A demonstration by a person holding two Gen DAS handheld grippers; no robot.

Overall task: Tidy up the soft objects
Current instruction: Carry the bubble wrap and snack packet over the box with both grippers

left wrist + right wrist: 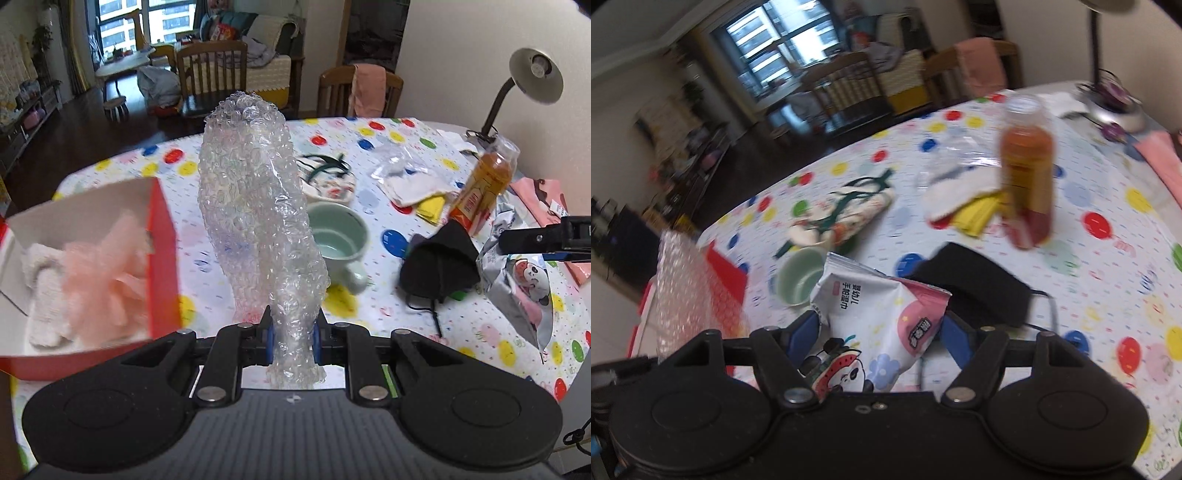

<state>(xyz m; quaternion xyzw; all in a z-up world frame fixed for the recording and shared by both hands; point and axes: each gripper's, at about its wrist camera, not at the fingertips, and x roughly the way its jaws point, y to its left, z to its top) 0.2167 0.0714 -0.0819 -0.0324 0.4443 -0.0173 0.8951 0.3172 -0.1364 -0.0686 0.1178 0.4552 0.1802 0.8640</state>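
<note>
Left claw pinches bubble wrap beside red box; right claw pinches wipes pack.

Black tongs, blue pads, silver pivot screws, round side discs.

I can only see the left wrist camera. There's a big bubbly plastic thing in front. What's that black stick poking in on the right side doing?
Observer: That is the right gripper. The right wrist view shows it shut on a wipes packet with a panda picture.
Child: Is the packet on the table?
Observer: No, it is lifted, above the black face mask lying on the tablecloth.
Child: Can that camera see my bubbly thing?
Observer: Yes, the bubble wrap shows at its left edge, in front of the red box.
Child: What stands farthest right there?
Observer: The base of the desk lamp, behind the orange drink bottle.
</note>
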